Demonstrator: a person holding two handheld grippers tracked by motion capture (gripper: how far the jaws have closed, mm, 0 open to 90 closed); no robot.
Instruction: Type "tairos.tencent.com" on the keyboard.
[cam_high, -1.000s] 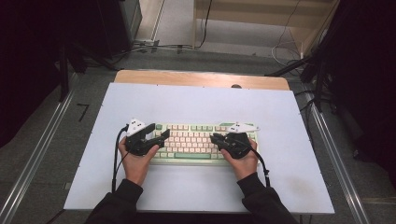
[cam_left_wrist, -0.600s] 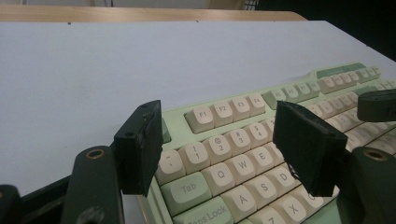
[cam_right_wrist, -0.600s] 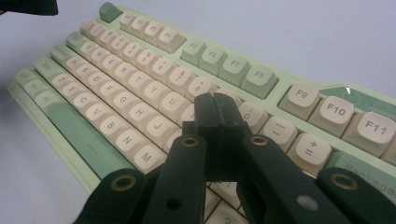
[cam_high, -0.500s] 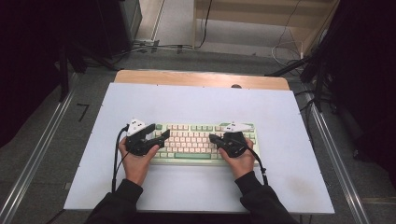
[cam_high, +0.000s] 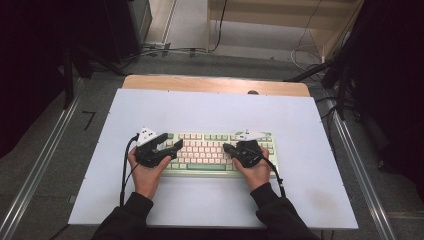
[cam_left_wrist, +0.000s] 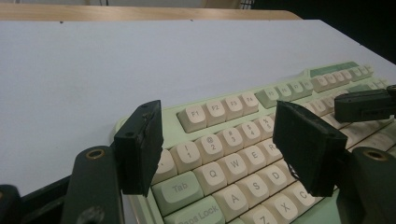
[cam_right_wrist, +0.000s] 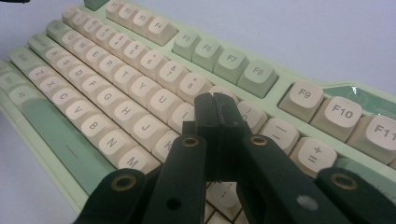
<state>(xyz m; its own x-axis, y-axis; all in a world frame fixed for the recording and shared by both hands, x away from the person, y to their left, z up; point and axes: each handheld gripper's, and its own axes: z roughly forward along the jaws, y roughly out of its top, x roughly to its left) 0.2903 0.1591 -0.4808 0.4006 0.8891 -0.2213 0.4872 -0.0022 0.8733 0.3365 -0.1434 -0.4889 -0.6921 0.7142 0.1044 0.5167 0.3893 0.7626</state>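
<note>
A pale green keyboard with cream keys lies on the white table, near the person's side. My left gripper hovers over the keyboard's left end, open, with nothing between its jaws. In the left gripper view its open jaws frame the number and Q-W-E keys of the keyboard, and the right gripper shows at the far right. My right gripper is shut and empty, its tip just above the keys right of centre. In the right gripper view the shut tip hangs over the keyboard near the 9 and 0 keys.
The white table top has a wooden strip along its far edge. Metal rails run along both sides on the floor. A black cable trails from the left gripper, another from the right.
The right gripper has edged slightly left over the keys. The left gripper and the keyboard have stayed where they were.
</note>
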